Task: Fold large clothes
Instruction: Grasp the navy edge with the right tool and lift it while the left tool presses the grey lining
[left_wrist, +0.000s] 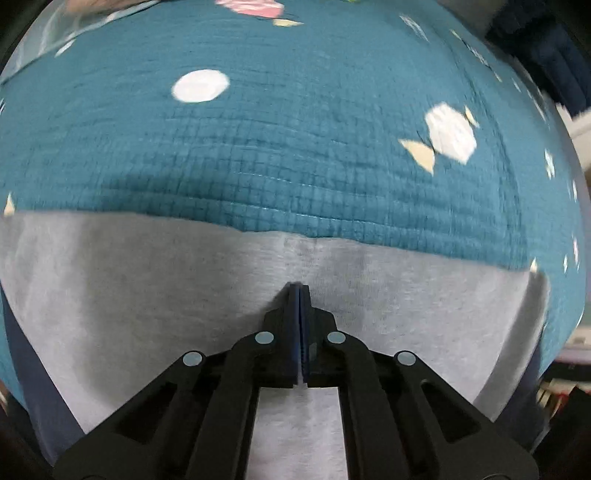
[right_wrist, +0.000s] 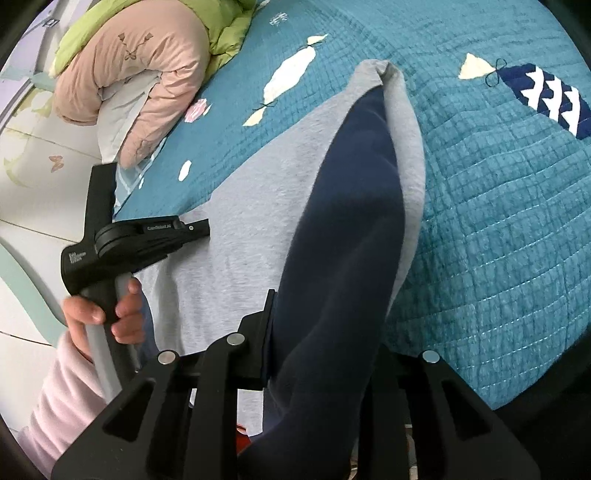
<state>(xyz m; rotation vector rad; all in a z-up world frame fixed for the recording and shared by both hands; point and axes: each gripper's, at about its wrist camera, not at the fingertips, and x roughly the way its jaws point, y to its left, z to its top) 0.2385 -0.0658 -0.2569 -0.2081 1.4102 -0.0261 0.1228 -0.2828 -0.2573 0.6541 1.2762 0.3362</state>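
Teal quilted bedspread (right_wrist: 480, 221) printed with white, cream and navy fish shapes covers the bed and fills most of both views. At its far left edge in the right wrist view lies a rolled pink duvet (right_wrist: 147, 74) with a green quilt (right_wrist: 221, 33) bundled against it, and beyond them a pale wall. Spread across the bedspread is a grey garment (left_wrist: 147, 295) with a navy sleeve or panel (right_wrist: 351, 221); its straight grey edge runs across the left wrist view against the teal cloth. The left gripper (left_wrist: 298, 291) points steeply down onto the grey fabric with its two black fingers pressed together, blue pads meeting; whether a pinch of cloth is caught between the tips cannot be made out. The same tool shows from the side in the right wrist view, resting at the garment's left edge, its handle wrapped by a hand (right_wrist: 107, 310) in a pale pink sleeve (right_wrist: 62, 391). The right gripper (right_wrist: 317, 317) is clamped on a thick fold of the navy and grey fabric, which rises out of its jaws and stretches away toward a grey tip far up the bedspread, lifted off the flat part of the garment.
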